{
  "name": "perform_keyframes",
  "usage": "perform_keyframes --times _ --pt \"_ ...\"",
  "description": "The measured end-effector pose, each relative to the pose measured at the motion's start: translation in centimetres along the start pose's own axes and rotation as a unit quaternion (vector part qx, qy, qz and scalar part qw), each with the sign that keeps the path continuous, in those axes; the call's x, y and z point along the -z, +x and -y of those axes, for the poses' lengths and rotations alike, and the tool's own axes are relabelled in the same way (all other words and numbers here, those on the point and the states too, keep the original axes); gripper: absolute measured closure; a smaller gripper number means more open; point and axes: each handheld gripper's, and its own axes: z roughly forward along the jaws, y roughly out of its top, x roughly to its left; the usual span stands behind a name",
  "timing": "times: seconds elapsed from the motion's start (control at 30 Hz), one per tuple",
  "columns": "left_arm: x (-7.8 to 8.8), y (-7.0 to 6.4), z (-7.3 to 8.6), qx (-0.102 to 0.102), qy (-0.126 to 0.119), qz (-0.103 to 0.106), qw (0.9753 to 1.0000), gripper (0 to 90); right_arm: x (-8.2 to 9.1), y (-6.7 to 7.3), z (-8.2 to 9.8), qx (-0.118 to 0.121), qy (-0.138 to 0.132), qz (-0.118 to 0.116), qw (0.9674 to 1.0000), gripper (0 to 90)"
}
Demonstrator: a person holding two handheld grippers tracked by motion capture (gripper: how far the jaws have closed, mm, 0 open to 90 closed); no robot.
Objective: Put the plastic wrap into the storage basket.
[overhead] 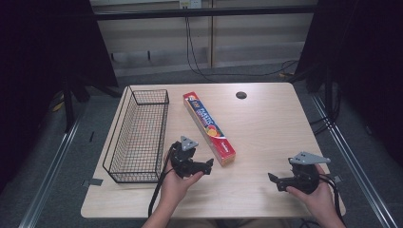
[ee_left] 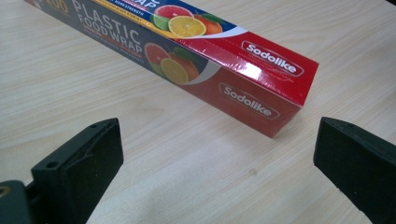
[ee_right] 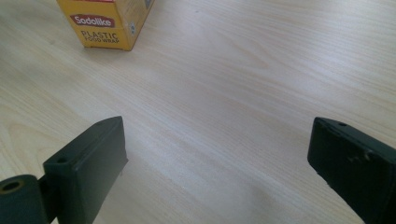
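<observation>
Both hands enter at the near edge of the tabletop, each holding tongs. Left tongs sit just beside the near end of the plastic wrap box, jaws spread wide, nothing between them; in the left gripper view the red end of the box lies ahead, slightly off centre, not yet touched. Right tongs hover near the near right corner, well apart from the box, jaws likewise spread and empty; the right gripper view looks across bare wood toward the box's yellow end face.

Box position: lying flat, on a diagonal, running from mid-tabletop near the far edge down toward the near edge, just right of the wire basket. Basket stands along the left edge, apparently empty.

Judgement: approach step, left tongs lining up on the box's near end. Likely aim is to move the box into the basket. Next move calls for advancing the left tongs until the jaws straddle the box across its narrow width, then closing. Glossy film may slip; a grip at one end of a long box may let it swing.

Surface: pale wood-grain laminate, with a dark cable hole near the far edge. Room: grey carpet, dark curtains at both sides, cables along the far wall.
</observation>
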Motion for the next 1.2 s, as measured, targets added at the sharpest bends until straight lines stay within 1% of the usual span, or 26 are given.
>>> perform_keyframes --times 0.07,0.17,0.2,0.23,0.27,0.3,0.33,0.37,0.4,0.47,0.5,0.57,0.6,0.63,0.67,0.7,0.77,0.8,0.87,0.97,1.0,1.07,1.1,1.13,1.17,1.2 --pt "-0.1 -0.1 -0.1 0.004 -0.002 0.002 1.0000 1.4 0.0 0.0 0.0 0.001 -0.001 0.001 1.0000 4.3" --pt "-0.1 -0.1 -0.4 0.009 0.004 0.002 0.9999 1.3 0.0 -0.1 0.0 0.000 -0.003 0.003 1.0000 4.5" --pt "-0.2 0.0 -0.6 0.017 0.006 0.000 0.9998 1.3 0.0 -0.1 0.0 0.000 -0.001 0.003 1.0000 4.6" --pt "-0.2 0.2 -0.8 0.016 0.011 -0.001 0.9998 1.3 -0.1 -0.1 0.0 0.001 -0.001 0.005 1.0000 4.6" --pt "-0.2 0.3 -1.0 0.021 0.014 -0.003 0.9997 1.3 -0.1 -0.1 0.0 0.000 0.001 0.007 1.0000 4.6" --pt "-0.2 0.3 -1.0 0.021 0.014 -0.003 0.9997 1.3 -0.1 -0.1 0.0 0.000 0.001 0.007 1.0000 4.6" --pt "-0.2 0.6 -1.7 0.029 0.012 -0.007 0.9995 1.3 -0.1 -0.1 0.0 -0.001 0.001 0.005 1.0000 4.7" --pt "-0.2 0.6 -1.7 0.029 0.012 -0.007 0.9995 1.3 -0.1 -0.1 0.0 -0.001 0.001 0.005 1.0000 4.7" --pt "-0.3 0.7 -2.2 0.040 0.009 -0.010 0.9991 1.3 -0.2 -0.1 0.0 0.000 0.001 0.005 1.0000 4.8" --pt "-0.2 1.2 -3.1 0.048 0.010 -0.010 0.9987 1.3 -0.2 0.0 -0.1 0.002 0.001 0.005 1.0000 4.9" --pt "-0.2 1.5 -3.9 0.055 0.010 -0.013 0.9983 1.3 -0.2 0.0 -0.1 0.004 0.000 0.004 1.0000 4.8" --pt "-0.4 1.7 -4.7 0.065 0.008 -0.017 0.9977 1.3 -0.2 0.0 -0.1 0.002 0.000 0.005 1.0000 4.9" --pt "-0.5 1.9 -5.1 0.065 0.012 -0.021 0.9976 1.3 -0.2 0.0 -0.1 0.002 -0.001 0.004 1.0000 4.8" --pt "-0.5 1.9 -5.1 0.065 0.012 -0.021 0.9976 1.3 -0.2 0.0 -0.1 0.002 -0.001 0.004 1.0000 4.8" --pt "-0.7 2.0 -5.5 0.060 0.017 -0.027 0.9977 1.3 -0.2 0.0 -0.1 0.002 -0.002 0.004 1.0000 4.8" --pt "-1.1 2.0 -6.1 0.072 0.019 -0.028 0.9968 1.3 -0.2 0.0 -0.1 0.001 -0.001 0.003 1.0000 4.9" --pt "-1.4 2.0 -6.4 0.074 0.023 -0.029 0.9965 1.3 -0.2 -0.1 -0.1 0.003 -0.001 0.002 1.0000 4.9" --pt "-1.9 2.1 -6.9 0.080 0.025 -0.033 0.9959 1.3 -0.2 0.0 -0.1 0.002 -0.001 0.002 1.0000 4.8" --pt "-2.5 2.1 -7.5 0.086 0.027 -0.040 0.9951 1.4 -0.2 -0.1 -0.1 0.002 -0.001 0.003 1.0000 4.8" --pt "-3.0 2.2 -7.9 0.087 0.034 -0.043 0.9947 1.4 -0.2 0.0 -0.1 0.002 -0.002 0.002 1.0000 4.8" --pt "-3.3 2.3 -8.2 0.087 0.035 -0.049 0.9944 1.5 -0.2 -0.1 -0.1 0.002 -0.002 0.001 1.0000 4.8" --pt "-3.7 2.4 -8.6 0.091 0.035 -0.052 0.9939 1.8 -0.1 -0.1 -0.1 0.002 -0.002 0.001 1.0000 4.8" --pt "-4.0 2.4 -8.9 0.088 0.038 -0.059 0.9937 1.8 -0.1 -0.1 -0.1 0.002 -0.002 0.000 1.0000 4.8" --pt "-4.0 2.4 -8.9 0.088 0.038 -0.059 0.9937 1.8 -0.1 -0.1 -0.1 0.002 -0.002 0.000 1.0000 4.8" --pt "-4.5 2.4 -9.3 0.094 0.042 -0.061 0.9928 1.8 -0.1 -0.1 -0.1 0.003 -0.003 0.000 1.0000 4.8" --pt "-4.7 2.5 -9.4 0.091 0.044 -0.063 0.9929 1.8 -0.2 -0.1 -0.1 0.004 -0.002 0.000 1.0000 4.8"
